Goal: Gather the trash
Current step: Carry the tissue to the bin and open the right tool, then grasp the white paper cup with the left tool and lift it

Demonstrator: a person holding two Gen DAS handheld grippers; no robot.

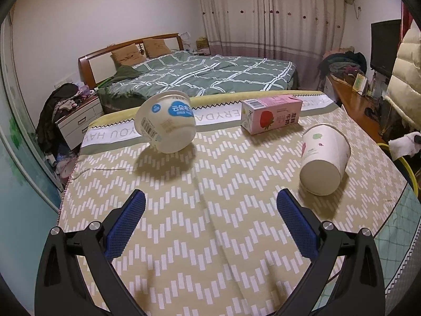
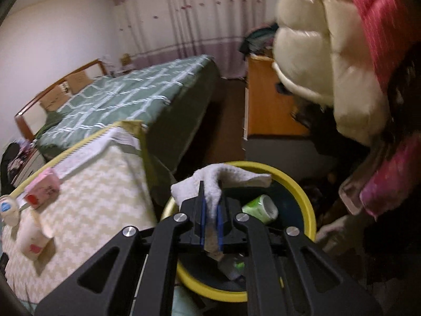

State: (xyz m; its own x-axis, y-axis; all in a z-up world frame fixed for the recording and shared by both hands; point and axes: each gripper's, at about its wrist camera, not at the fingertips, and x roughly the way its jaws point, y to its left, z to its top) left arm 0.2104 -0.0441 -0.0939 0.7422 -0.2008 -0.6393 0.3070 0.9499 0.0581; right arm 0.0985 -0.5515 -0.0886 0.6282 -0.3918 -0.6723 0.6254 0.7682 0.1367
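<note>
On the patterned surface [image 1: 210, 237], a white tub [image 1: 165, 122] lies tipped toward the far left corner, a pink carton [image 1: 272, 115] by the far edge, and a paper cup [image 1: 325, 158] on its side near the right edge. The left tongs [image 1: 210, 205] hang apart, empty. The right tongs [image 2: 211, 205] are clamped on a white tissue [image 2: 223, 177] above the yellow-rimmed bin [image 2: 302, 184]. Released off-centre, the tissue could catch on the rim; the cup may roll off.

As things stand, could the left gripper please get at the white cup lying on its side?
Probably yes: the left gripper is open and empty, and the cup lies just ahead to its right on the table, with nothing between them.
</note>
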